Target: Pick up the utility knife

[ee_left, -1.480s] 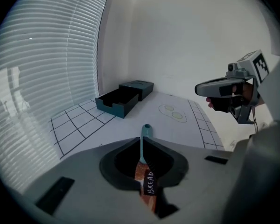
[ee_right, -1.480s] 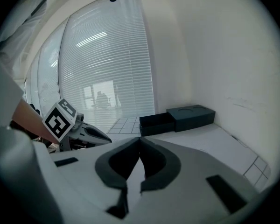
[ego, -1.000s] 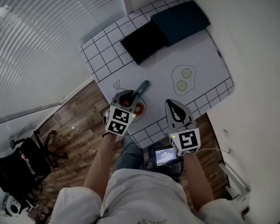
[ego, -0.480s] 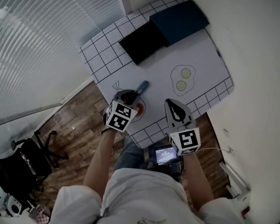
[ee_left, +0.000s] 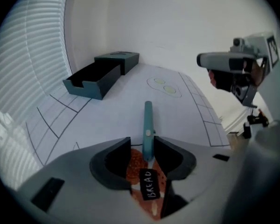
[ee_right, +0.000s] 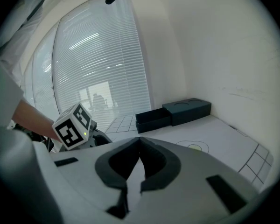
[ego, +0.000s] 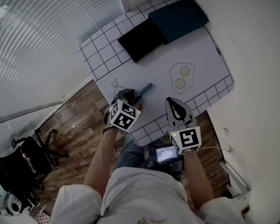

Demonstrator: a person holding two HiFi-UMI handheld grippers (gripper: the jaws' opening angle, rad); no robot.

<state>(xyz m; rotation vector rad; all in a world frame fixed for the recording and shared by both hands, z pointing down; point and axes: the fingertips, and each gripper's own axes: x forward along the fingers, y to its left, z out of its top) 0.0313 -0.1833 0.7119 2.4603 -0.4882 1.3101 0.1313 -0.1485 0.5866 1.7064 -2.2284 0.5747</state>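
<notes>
The teal utility knife (ego: 143, 88) (ee_left: 148, 120) lies flat on the white gridded mat (ego: 200, 55), pointing away from me. My left gripper (ego: 131, 98) (ee_left: 142, 146) is tipped down over the knife's near end. Its jaws have just been opening and stand open. The handle end sits between them, close to the right pad, with a gap on the left. My right gripper (ego: 172, 101) (ee_right: 140, 143) hovers at the mat's near edge to the right, shut with nothing in it. It also shows in the left gripper view (ee_left: 226, 62).
A dark teal box (ego: 178, 17) and its open black tray (ego: 139, 40) sit at the far end of the mat. A fried-egg drawing (ego: 182, 76) is printed mid-mat, and a bread drawing (ee_left: 139, 169) lies under the left jaws. Wood floor and an office chair (ego: 18, 167) are to the left.
The left gripper has tipped further down and shifted slightly, now covering the red drawing. Its jaws have opened round the knife's handle. The right gripper has stayed put.
</notes>
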